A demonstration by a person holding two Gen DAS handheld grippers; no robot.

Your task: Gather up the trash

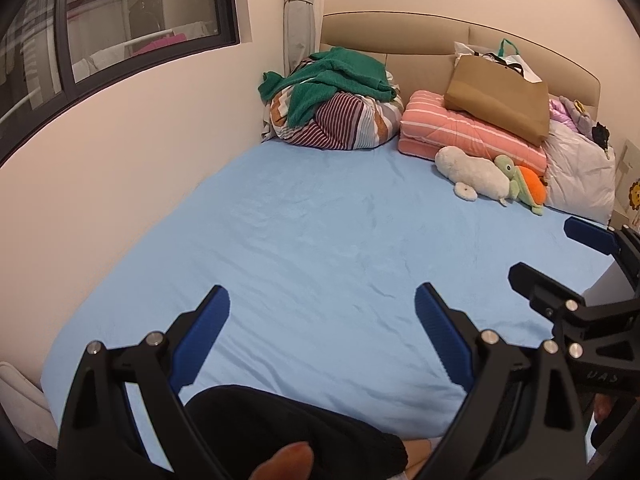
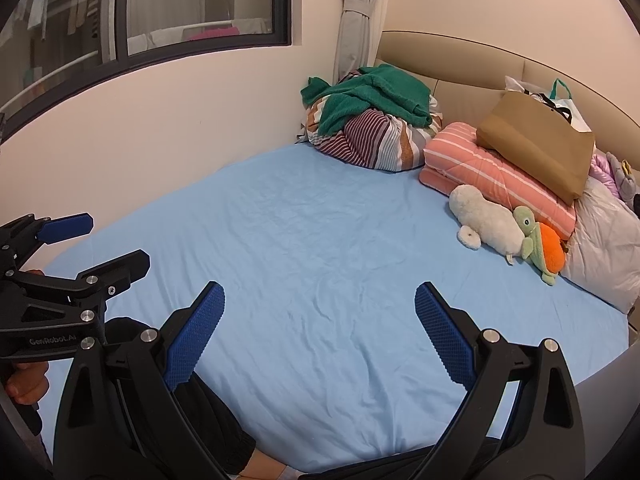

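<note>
My left gripper (image 1: 322,300) hangs open over the near part of a blue bed sheet (image 1: 320,220), with nothing between its blue pads. My right gripper (image 2: 319,296) is open too and holds nothing. Each shows in the other's view: the right gripper (image 1: 544,248) at the right edge, the left gripper (image 2: 116,240) at the left edge. I cannot pick out any loose trash on the sheet. A brown paper bag (image 1: 498,98) (image 2: 540,148) leans on a folded pink quilt (image 1: 460,128) at the headboard, with a white plastic bag (image 2: 576,112) behind it.
A bundle of striped bedding under a green towel (image 1: 340,80) fills the far left corner. A white plush toy (image 1: 468,172) and a turtle plush (image 1: 524,188) lie before the quilt. The wall and a window (image 1: 120,20) bound the left side. A person's leg in black shorts (image 1: 288,428) is beneath the grippers.
</note>
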